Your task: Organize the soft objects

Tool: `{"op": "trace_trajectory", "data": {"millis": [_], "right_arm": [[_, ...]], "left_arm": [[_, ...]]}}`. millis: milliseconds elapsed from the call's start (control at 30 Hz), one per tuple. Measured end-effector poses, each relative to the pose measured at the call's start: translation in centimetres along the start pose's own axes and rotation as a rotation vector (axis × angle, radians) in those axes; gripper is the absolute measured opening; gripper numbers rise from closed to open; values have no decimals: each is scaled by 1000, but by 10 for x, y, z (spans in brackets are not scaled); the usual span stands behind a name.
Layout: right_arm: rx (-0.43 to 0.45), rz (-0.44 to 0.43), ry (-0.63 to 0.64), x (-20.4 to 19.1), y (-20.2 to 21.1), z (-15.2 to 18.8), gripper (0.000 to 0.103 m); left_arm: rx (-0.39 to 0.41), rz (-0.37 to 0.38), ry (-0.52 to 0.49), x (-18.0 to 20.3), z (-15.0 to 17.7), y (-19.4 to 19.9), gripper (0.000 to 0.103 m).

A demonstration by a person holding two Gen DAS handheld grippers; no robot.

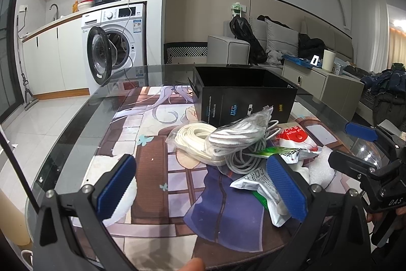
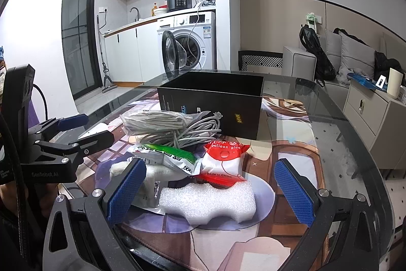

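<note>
A heap of soft items lies on the printed mat in front of an open black box (image 1: 243, 95) (image 2: 210, 103). It holds a bagged white flat cable (image 1: 192, 141), a bagged grey cord (image 1: 238, 133) (image 2: 157, 121), a loose grey cable coil (image 1: 241, 159) (image 2: 195, 131), a red balloon-glue packet (image 1: 297, 141) (image 2: 223, 161), a green-white packet (image 1: 264, 184) (image 2: 167, 156) and a white foam block (image 1: 322, 169) (image 2: 208, 202). My left gripper (image 1: 201, 187) (image 2: 85, 130) is open, left of the heap, holding nothing. My right gripper (image 2: 210, 192) (image 1: 355, 146) is open, its pads either side of the foam block without touching it.
The round glass table (image 2: 330, 123) carries the mat; its rim curves close on both sides. Beyond stand a washing machine (image 1: 114, 42) with its door open, a grey sofa (image 1: 279, 40) and a low cabinet (image 2: 368, 113) at the right.
</note>
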State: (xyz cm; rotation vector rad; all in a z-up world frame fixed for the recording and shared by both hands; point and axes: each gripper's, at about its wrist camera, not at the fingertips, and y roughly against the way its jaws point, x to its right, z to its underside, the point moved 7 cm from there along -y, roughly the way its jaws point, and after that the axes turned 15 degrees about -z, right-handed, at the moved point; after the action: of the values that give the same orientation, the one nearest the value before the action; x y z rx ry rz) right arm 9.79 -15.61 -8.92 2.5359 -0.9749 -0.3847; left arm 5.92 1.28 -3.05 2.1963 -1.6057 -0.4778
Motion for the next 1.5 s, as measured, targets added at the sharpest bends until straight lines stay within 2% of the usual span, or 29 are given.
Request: {"op": "trace_trajectory", "data": {"millis": [533, 933, 1233, 1400, 1500], "right_arm": [[-18, 2, 0, 2, -2, 2, 103], [-86, 8, -33, 13, -9, 10, 103], [-170, -24, -34, 15, -17, 21, 103], [-198, -46, -60, 17, -26, 30, 103], [-204, -71, -65, 13, -30, 31, 103]], "left_arm": [[-2, -12, -4, -1, -2, -3, 103], [-5, -29, -32, 2, -4, -6, 103], [22, 18, -73, 11, -9, 0, 103], [0, 71, -77, 15, -11, 0, 103], [-14, 78, -69, 14, -12, -4, 103]]}}
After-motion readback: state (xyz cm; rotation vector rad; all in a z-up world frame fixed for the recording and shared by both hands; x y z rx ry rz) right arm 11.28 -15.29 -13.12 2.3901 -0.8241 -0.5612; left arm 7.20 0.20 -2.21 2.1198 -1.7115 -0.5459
